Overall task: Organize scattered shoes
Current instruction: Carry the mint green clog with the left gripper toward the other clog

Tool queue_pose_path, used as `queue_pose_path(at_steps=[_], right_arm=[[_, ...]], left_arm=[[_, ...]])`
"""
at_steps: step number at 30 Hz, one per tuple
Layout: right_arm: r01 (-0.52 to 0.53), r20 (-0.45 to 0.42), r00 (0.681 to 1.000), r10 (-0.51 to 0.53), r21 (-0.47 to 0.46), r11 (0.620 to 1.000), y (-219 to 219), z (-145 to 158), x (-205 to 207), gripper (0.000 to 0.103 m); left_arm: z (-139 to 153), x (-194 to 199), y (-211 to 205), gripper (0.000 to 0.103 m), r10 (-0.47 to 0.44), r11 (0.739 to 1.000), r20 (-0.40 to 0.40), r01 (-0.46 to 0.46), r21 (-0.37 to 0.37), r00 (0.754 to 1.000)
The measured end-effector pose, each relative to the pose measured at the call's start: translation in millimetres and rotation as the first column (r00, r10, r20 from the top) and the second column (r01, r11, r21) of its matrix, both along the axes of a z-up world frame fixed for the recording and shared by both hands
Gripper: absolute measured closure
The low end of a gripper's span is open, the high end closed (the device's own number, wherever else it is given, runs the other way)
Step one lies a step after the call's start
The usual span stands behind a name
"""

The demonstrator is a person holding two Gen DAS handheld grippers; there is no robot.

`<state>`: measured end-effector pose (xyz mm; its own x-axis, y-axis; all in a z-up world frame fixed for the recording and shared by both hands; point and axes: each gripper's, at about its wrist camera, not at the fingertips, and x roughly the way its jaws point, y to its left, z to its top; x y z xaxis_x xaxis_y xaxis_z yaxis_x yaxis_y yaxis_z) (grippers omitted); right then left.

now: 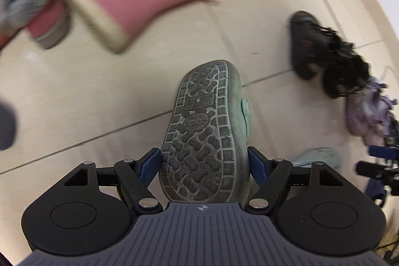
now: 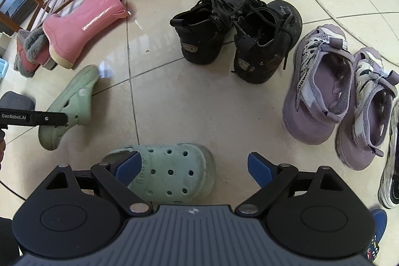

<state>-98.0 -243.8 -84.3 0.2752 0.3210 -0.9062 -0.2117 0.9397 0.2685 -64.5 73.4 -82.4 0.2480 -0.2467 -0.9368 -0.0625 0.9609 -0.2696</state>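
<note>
Left wrist view, left gripper (image 1: 204,161) clamped on a mint-green clog (image 1: 207,131), sole facing the camera, above the tiled floor (image 1: 149,91), right wrist view, right gripper (image 2: 193,167) wide open, empty, second green clog (image 2: 172,171) on the floor near its left pad, held clog at far left.

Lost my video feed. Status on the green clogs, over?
Left hand-held gripper clamped on one green clog, sole up. Right hand-held gripper open over its mate on the floor. Nothing in the way.

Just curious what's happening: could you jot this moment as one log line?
left claw: shut on green clog, sole up | right claw: open over other clog | floor
</note>
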Motion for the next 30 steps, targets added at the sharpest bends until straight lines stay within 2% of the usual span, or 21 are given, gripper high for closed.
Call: queue_pose_path(at_steps=[7,13,30], right_arm=[[-0.006,-0.008,1.0,0.006,-0.009,1.0,-1,-4,-3,0.008],[-0.01,-0.019,1.0,0.01,-0.011,1.0,-3,-8,-4,0.008],[-0.011,-0.031,0.999,0.011,-0.005,1.0,-4,-11,0,0.008]], left_arm=[[-6,24,-22,0.027,-0.02,0.999,0.038,0.021,-0.027,0.999],[-4,31,-25,0.025,-0.048,0.999,0.07,0.047,0.013,0.996],[-12,32,-13,0.023,0.0,1.0,0.02,0.0,-0.021,1.0]])
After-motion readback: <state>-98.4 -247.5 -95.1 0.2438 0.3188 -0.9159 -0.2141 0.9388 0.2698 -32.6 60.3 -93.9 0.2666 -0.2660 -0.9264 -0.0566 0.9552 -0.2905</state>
